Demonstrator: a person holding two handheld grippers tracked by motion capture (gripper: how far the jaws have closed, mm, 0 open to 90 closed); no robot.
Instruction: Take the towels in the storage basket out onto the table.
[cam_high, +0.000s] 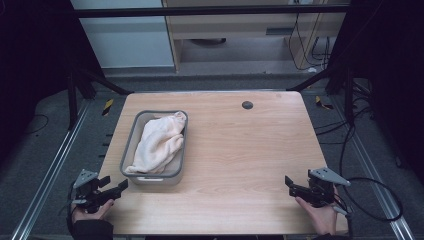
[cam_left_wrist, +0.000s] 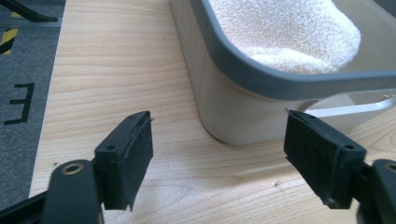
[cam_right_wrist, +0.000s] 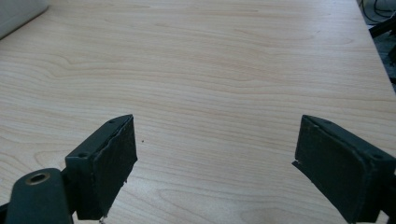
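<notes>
Item: cream towel (cam_high: 159, 142), lying heaped inside the grey-rimmed bin (cam_high: 129, 145), which is sitting on the left half of the table (cam_high: 240, 150); one end of the cloth is reaching the bin's far right corner and the near end is draping toward the near rim

Left hand-held gripper (cam_high: 111, 188): resting at the near left corner of the table, jaws standing wide apart and gripping nothing; in the left gripper view the pads (cam_left_wrist: 133, 151) are pointing at the bin's near corner (cam_left_wrist: 233, 116), close to its wall but apart from it, with the towel (cam_left_wrist: 285, 32) showing above the rim

Right hand-held gripper (cam_high: 295, 187): waiting at the near right edge of the table, well apart from the bin, jaws likewise spread wide with nothing between them; the right gripper view is looking across bare wood (cam_right_wrist: 224, 70)

Progress, as judged: the work appears to be at its opening stage or between stages; the towel is lying untouched by either tool. Remaining, by the look of it: closing in on the bin, taking hold of the cloth, and lifting it out onto the open table
</notes>
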